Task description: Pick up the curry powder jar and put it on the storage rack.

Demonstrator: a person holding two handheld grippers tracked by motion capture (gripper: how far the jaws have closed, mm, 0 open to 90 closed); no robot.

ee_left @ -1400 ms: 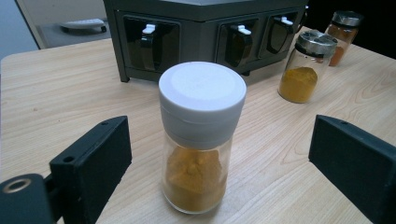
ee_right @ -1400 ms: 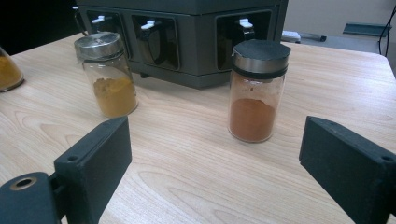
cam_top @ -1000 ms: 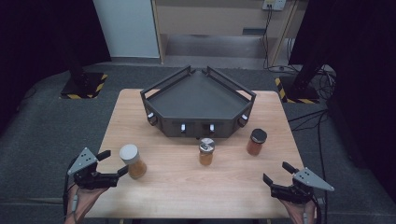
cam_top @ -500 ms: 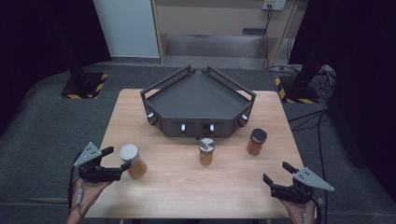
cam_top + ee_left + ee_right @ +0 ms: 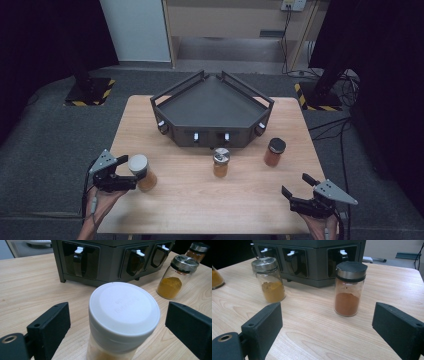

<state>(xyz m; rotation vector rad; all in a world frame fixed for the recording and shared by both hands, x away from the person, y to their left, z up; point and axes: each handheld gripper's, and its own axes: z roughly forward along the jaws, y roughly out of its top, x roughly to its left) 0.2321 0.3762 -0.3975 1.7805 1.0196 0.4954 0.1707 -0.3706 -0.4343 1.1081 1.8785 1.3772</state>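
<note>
A jar with a white lid (image 5: 140,171) and orange powder stands near the table's left front. My left gripper (image 5: 126,172) is open, and its jaws flank this jar (image 5: 123,317) with a gap on each side. A silver-lidded jar (image 5: 221,162) of yellow spice stands in the middle, in front of the dark angular rack (image 5: 212,107). To its right is a black-lidded jar (image 5: 274,151) of reddish powder. My right gripper (image 5: 295,186) stands open at the front right corner. It faces the black-lidded jar (image 5: 349,287) from a distance and has nothing between its fingers.
The rack's front wall (image 5: 312,262) carries several dark slots with white tabs. The wooden table (image 5: 200,195) has bare room in front of the two middle jars. Dark floor surrounds the table, with black stands at the back left and right.
My left gripper has moved right toward the white-lidded jar, which now stands between its open jaws. The right gripper and all the jars have stayed in place.
</note>
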